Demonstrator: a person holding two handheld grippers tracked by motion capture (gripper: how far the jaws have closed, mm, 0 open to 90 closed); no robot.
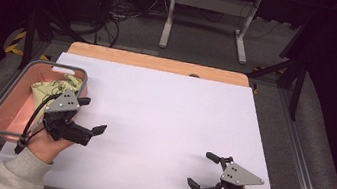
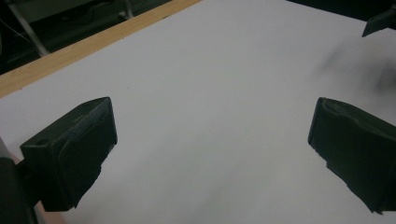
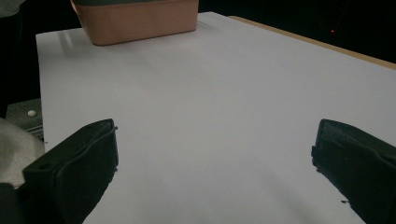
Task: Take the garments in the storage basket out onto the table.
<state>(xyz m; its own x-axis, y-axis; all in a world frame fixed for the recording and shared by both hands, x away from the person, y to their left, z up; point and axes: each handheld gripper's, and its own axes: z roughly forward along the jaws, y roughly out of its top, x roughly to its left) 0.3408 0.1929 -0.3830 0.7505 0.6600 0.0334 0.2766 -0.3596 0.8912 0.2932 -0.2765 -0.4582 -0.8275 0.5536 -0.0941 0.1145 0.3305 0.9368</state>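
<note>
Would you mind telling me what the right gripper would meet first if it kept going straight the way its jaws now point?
Probably the pink bin. The right gripper, jaws open, looks across bare white table towards the bin's wall at the far edge. Nothing lies between, though depth is hard to judge.

White table top (image 1: 167, 124) brightly, evenly lit; surroundings dark; gripper views soft, slightly blurred.

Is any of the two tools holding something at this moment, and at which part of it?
Nothing is held. The left tool and the right tool both stand open over the white table, with only bare surface between their jaws.
</note>
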